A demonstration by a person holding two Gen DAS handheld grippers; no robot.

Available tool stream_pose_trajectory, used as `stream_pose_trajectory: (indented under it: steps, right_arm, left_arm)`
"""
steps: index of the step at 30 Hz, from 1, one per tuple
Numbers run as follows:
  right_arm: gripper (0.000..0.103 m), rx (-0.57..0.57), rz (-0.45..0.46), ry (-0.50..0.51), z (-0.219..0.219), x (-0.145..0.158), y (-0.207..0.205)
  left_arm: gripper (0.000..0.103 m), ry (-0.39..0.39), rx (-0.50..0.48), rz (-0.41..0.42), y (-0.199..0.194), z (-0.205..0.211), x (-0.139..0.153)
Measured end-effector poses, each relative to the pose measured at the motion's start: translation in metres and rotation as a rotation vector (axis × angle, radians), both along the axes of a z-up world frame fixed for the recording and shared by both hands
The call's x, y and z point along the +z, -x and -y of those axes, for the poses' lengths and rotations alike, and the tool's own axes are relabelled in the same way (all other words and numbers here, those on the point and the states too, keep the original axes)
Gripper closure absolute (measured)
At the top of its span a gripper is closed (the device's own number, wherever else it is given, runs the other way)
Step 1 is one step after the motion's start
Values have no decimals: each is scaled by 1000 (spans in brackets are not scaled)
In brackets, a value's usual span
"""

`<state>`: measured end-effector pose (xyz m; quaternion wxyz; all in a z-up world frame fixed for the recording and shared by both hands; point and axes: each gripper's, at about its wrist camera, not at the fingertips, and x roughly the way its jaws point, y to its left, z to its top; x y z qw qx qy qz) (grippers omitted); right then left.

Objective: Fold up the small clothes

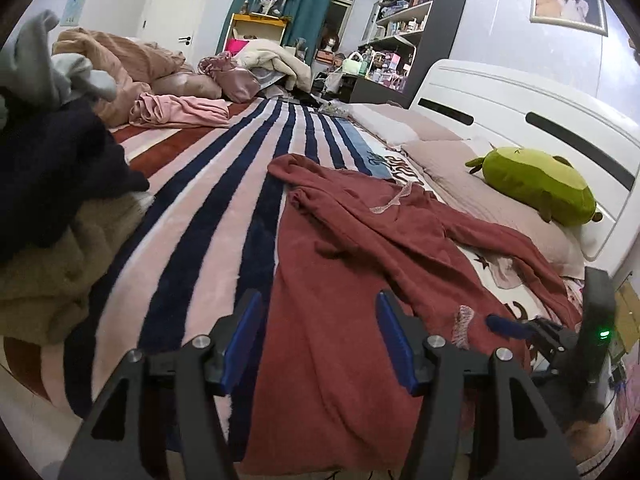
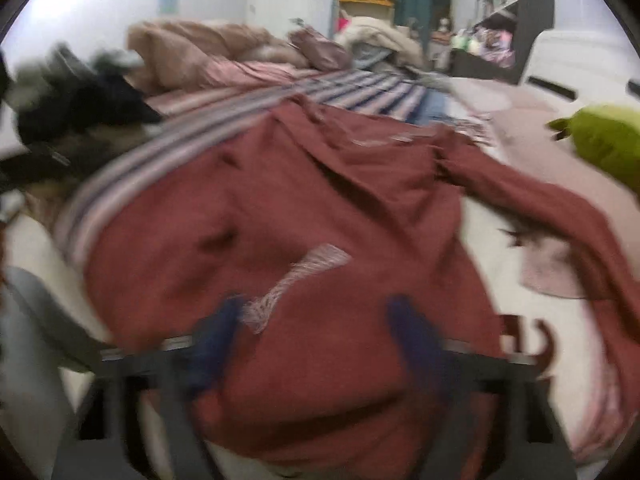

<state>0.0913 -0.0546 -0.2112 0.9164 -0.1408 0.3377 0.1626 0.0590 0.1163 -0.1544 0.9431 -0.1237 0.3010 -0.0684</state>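
Observation:
A dark red long-sleeved garment (image 1: 360, 248) lies spread and creased on the striped bed blanket (image 1: 208, 216), with a pale lace trim (image 1: 390, 202) near its collar. My left gripper (image 1: 318, 312) is open and empty, low over the garment's near hem. My right gripper shows at the right of that view (image 1: 516, 326), above the hem. In the blurred right wrist view the same garment (image 2: 320, 208) fills the middle, and my right gripper (image 2: 316, 320) is open above it beside a pale lace patch (image 2: 296, 280).
A pile of dark, grey and tan clothes (image 1: 52, 168) sits at the left. A green plush toy (image 1: 536, 184) lies on the pillows by the white headboard (image 1: 540, 120). Pink clothes (image 1: 180, 110) and bedding lie at the far end. Shelves (image 1: 416, 24) stand behind.

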Motion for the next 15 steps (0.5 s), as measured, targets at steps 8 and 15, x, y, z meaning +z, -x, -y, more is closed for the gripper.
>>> stream_pose_trajectory:
  steps: [8,15]
  right_arm:
    - [99,-154,36,-197,84,35,13]
    - [46,-23,9,-304,86,47,16]
  left_arm:
    - [48,-3,-11,5,-4,1,0]
    - [48,-18,-8,-3,-14,9,3]
